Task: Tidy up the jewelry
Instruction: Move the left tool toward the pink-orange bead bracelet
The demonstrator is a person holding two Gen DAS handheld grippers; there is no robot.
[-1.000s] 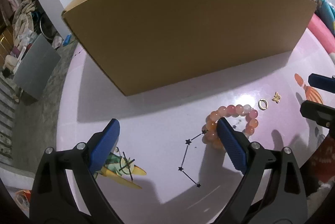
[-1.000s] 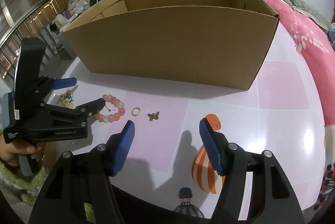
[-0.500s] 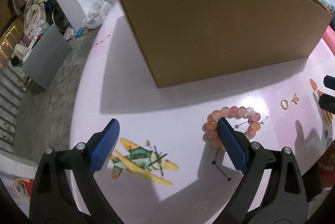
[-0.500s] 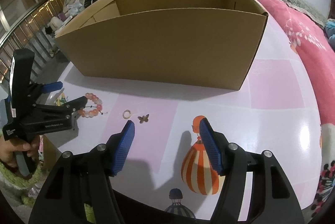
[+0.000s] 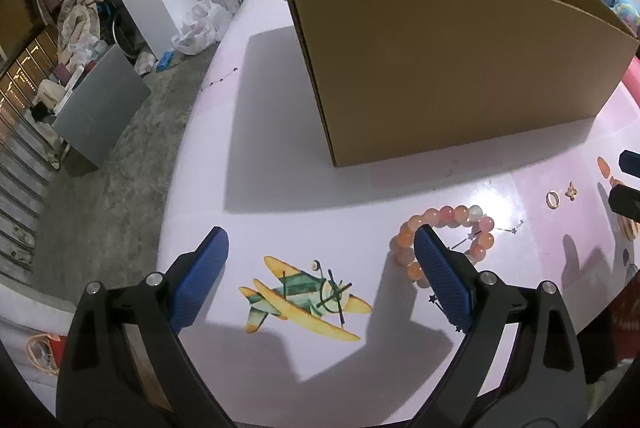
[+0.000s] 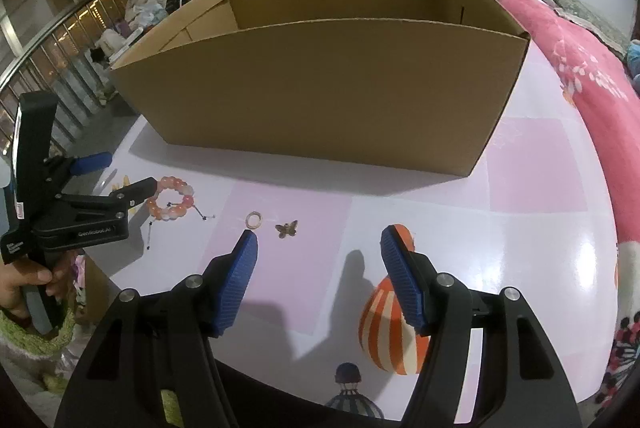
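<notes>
Left gripper (image 5: 320,260) shifted leftward off bracelet (image 5: 444,240), jaws wide, empty; right gripper (image 6: 318,256) likewise. Risk: finger drags bracelet toward box (image 5: 460,68).

Cardboard box (image 6: 320,88) sits at back of table (image 6: 540,236). In front of it, L to R: bead bracelet (image 6: 171,198), ring (image 6: 253,219), butterfly charm (image 6: 287,229), apart from each other. Left gripper (image 5: 320,252) w/ one finger apparently inside bracelet loop.
</notes>
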